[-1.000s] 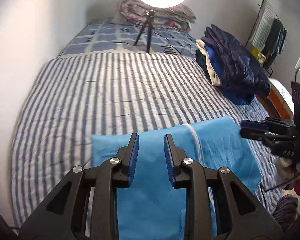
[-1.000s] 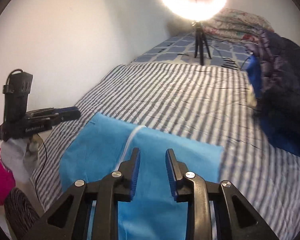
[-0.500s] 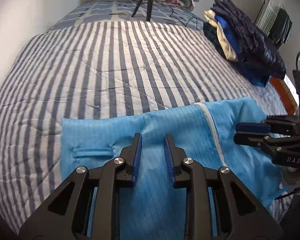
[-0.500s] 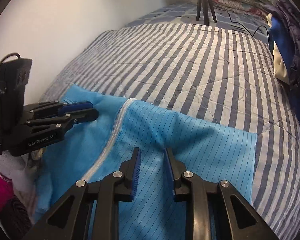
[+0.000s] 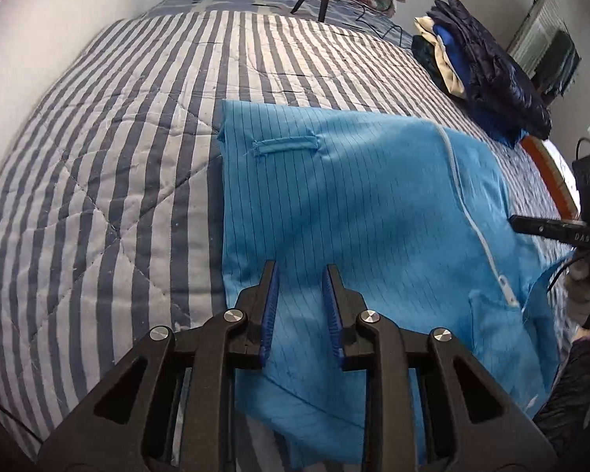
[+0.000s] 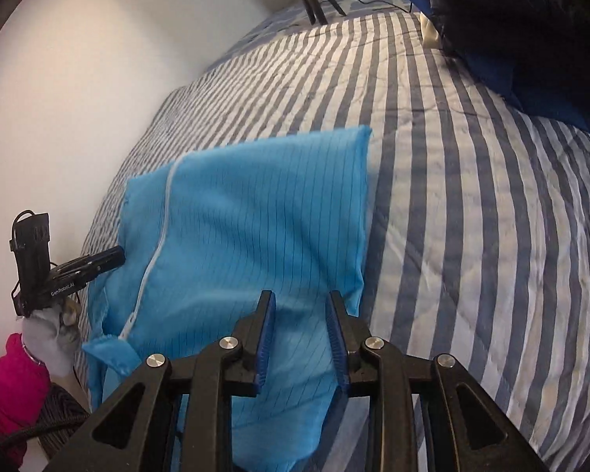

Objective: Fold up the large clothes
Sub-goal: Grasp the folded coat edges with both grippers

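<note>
A grey-and-white striped quilted bedspread covers the bed, and on its near edge lies the sky-blue pinstriped zip-front garment, spread flat with its white zipper running away from the person and its lower part hanging over the bedspread's near edge. A pile of dark navy padded clothes sits at the bedspread's far right side, well apart from the garment. The left gripper hovers over the garment's left half with its blue-padded jaws parted and nothing between them; the right gripper hovers over the right half, likewise parted and empty (whether either pad touches cloth I cannot tell). The garment lies straight ahead of and below both grippers, each nearest its own side edge, so a lengthwise fold seems likely
</note>
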Action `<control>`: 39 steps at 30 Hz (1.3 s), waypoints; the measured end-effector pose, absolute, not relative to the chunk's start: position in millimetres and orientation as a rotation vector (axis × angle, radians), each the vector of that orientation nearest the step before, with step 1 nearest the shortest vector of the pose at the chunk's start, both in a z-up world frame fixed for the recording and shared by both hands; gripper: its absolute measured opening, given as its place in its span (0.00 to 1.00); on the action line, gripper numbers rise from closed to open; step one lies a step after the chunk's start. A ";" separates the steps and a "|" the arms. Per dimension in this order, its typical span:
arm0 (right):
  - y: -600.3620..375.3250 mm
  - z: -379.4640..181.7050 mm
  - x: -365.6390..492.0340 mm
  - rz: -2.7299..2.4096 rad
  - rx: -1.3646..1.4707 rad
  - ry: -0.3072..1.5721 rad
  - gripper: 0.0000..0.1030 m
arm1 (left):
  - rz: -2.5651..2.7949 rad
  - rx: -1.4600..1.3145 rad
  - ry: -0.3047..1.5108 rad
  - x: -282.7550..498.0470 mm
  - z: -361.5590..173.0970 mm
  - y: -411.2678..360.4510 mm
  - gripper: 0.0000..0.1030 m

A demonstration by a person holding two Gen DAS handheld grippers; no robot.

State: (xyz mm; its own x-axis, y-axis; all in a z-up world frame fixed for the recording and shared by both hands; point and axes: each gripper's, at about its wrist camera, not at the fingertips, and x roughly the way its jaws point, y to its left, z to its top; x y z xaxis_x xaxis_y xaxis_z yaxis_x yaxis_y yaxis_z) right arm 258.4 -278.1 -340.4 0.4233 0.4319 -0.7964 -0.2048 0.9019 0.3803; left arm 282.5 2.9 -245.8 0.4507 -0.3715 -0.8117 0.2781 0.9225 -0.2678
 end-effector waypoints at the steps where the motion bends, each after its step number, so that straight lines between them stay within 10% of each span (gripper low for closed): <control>1: -278.4 -338.1 253.8 0.406 0.223 1.070 0.26 | -0.406 -0.095 1.039 280.4 -243.4 3.4 0.24; 6: -298.7 -313.1 228.7 0.425 0.217 0.993 0.34 | -0.429 -0.321 1.043 272.1 -223.5 46.3 0.33; 8: -308.6 -304.6 223.7 0.394 0.216 0.924 0.66 | -0.444 -0.438 1.046 274.1 -220.7 67.6 0.55; 10: -319.3 -301.7 223.4 0.389 0.240 0.885 0.75 | -0.452 -0.510 1.066 278.2 -223.0 79.9 0.59; 33: -335.9 -373.3 269.0 0.593 0.660 1.080 0.46 | -0.593 -0.777 1.189 318.3 -273.0 80.2 0.59; 39: -326.4 -372.6 271.0 0.614 0.708 1.058 0.43 | -0.605 -0.779 1.208 329.5 -276.9 65.1 0.40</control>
